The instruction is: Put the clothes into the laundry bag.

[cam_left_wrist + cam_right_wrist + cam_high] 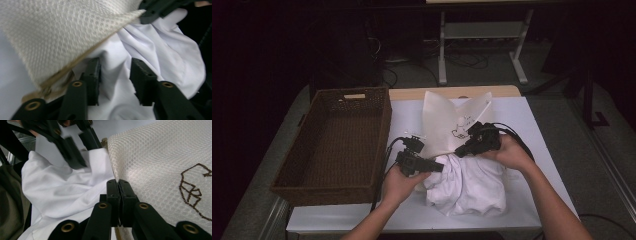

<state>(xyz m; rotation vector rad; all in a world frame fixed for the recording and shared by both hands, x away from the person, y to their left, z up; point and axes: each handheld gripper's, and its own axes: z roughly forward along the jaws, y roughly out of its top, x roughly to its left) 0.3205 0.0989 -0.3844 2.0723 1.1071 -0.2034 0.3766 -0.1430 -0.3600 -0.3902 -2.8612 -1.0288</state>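
A dim lab or workshop room is suggested. A white-topped table (522, 115) is seen, with a bare grey floor (492, 70) beyond it. Behind the table, loose cables (462, 60) and the white metal legs of a stand (482, 35) are visible.

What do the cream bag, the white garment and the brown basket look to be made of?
Cream bag: mesh fabric, honeycomb weave visible, likely synthetic, with a brown stitched motif. White garment: soft matte cloth, probably cotton, falling in creases. Brown basket: woven wicker or rattan, by its ribbed walls.
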